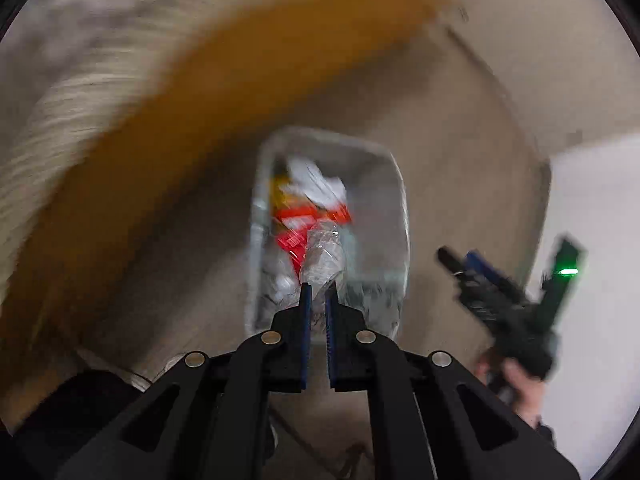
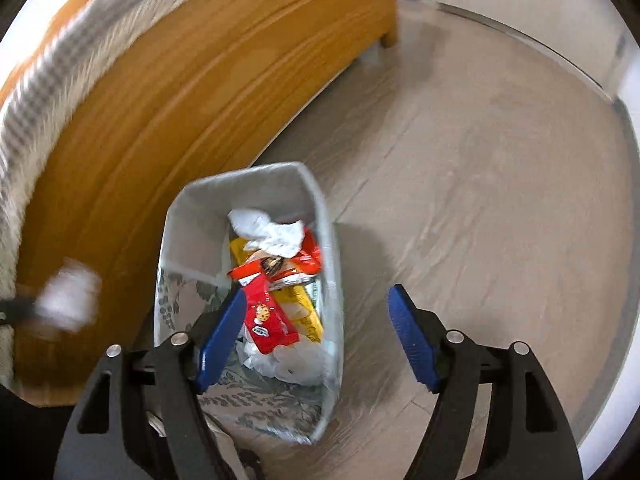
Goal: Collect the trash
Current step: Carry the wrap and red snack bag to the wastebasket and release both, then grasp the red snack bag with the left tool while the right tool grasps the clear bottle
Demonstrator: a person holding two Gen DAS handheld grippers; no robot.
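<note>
Wood-look floor (image 2: 460,184), bin (image 2: 176,216) by bed frame (image 2: 168,92); left gripper (image 1: 318,292) pinching clear plastic wrapper (image 1: 322,256) over it, right gripper (image 2: 316,320) wide, holding nothing.

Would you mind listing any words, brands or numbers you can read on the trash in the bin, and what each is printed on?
None can be read for certain.
Red cookie packet: white logo oval, lettering too small.
Orange-red wrapper: print blurred.
Yellow packet: no readable text.
Clear crumpled plastic in the left gripper: no print visible.

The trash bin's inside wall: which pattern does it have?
A grey leaf print on the trash bin, clearest in the right wrist view.
</note>
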